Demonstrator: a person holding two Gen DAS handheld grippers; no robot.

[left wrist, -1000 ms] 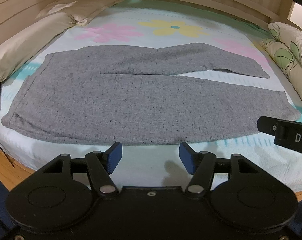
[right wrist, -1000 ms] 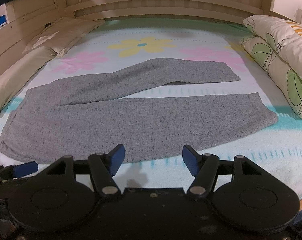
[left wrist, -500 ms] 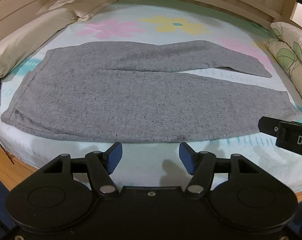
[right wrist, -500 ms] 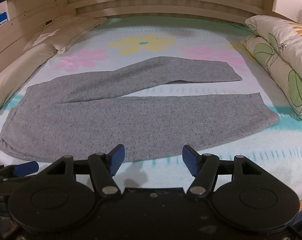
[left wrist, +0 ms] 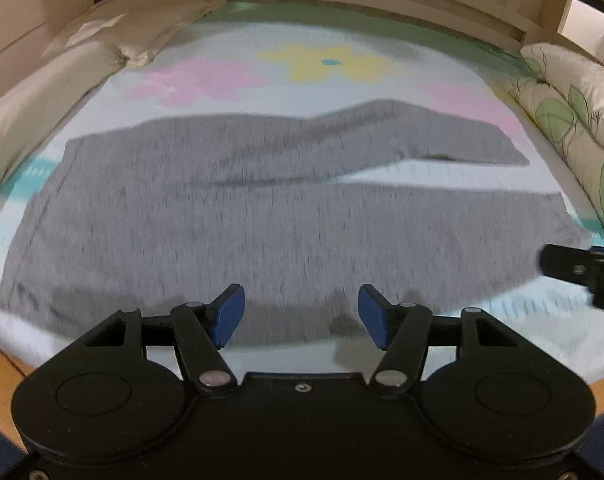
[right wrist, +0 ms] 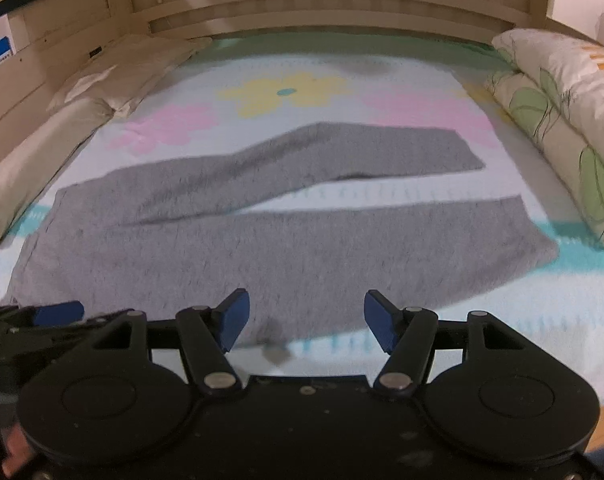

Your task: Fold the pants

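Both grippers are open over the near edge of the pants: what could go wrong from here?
1. The left gripper hangs over the near leg's edge of the grey pants; pinching there may also catch the flowered bedsheet.
2. The far leg lies splayed away from the near leg, so a fold may land misaligned.
3. The right gripper sits mid-leg; the hem may sag.

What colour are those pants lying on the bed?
The pants are heathered grey with darker flecks, seen best in the right wrist view.
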